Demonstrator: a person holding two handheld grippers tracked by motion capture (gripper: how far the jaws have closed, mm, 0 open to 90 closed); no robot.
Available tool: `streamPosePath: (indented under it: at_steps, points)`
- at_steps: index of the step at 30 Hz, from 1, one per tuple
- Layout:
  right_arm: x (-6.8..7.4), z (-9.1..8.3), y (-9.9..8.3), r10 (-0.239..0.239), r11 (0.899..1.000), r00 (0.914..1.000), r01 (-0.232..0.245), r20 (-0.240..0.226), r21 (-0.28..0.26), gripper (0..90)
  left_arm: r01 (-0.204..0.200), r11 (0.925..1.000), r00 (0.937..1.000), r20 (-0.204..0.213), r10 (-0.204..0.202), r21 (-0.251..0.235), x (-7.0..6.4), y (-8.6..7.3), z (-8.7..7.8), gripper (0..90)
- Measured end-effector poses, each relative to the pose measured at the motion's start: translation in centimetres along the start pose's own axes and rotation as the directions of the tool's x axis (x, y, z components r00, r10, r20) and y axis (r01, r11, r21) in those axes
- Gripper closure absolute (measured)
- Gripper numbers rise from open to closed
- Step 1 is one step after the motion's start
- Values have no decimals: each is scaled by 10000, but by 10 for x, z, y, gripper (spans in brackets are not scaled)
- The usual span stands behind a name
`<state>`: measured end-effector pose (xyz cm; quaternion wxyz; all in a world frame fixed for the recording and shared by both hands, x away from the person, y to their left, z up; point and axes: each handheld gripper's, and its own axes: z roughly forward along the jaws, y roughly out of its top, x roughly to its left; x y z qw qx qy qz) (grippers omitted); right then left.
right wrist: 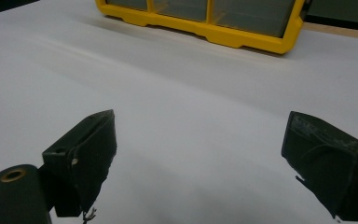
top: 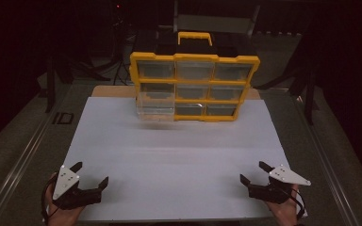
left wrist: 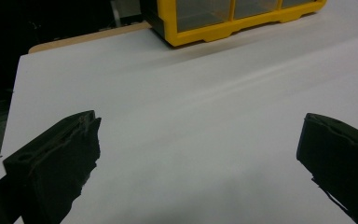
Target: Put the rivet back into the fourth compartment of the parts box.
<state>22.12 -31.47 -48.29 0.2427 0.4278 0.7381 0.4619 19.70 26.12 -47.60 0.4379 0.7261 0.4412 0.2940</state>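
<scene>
A: High view first, from left to right. The left gripper (top: 90,175) rests at the near left corner of the white board (top: 179,160), with its jaws apart and nothing between them. In the middle, at the far edge of the board, stands the yellow drawer cabinet (top: 194,87). Its lower left drawer (top: 156,112) sticks out toward us. The right gripper (top: 254,172) is at the near right corner, also with jaws spread and empty.

B: So how far is the work, in your opinion?

A: I think it is at the very beginning. Both grippers are well apart from the cabinet and nothing is held. The reach to the cabinet remains to do.

B: Is there room to move?

A: Yes, much. The board between grippers and cabinet is bare. But both hands are near the front edge, and the table (top: 28,136) drops into darkness at both sides.
</scene>
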Motion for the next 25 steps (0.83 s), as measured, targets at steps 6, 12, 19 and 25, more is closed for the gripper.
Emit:
streamPosePath:
  at_steps: [6, 12, 19, 25]
  points:
    - [-2, -4, -2, -17, 9999, 10000, 16, -31, -140, 102, 15, 10000, 10000, -25, -15, -37, 0, 0, 0, 0]
    - [-5, -4, -3, -106, 9995, 9998, 101, -188, -288, 102, 13, 9999, 10000, -48, -13, -151, 0, 0, -1, 0]
    - [-5, -2, -1, -176, 9991, 9992, 162, -363, -384, 101, -80, 9998, 10000, 13, 80, -200, -1, 0, -1, 0]
    - [-5, 0, -1, -232, 9990, 9989, 216, -415, -395, 101, -98, 9998, 9999, -34, 97, -180, 0, 0, -1, 0]
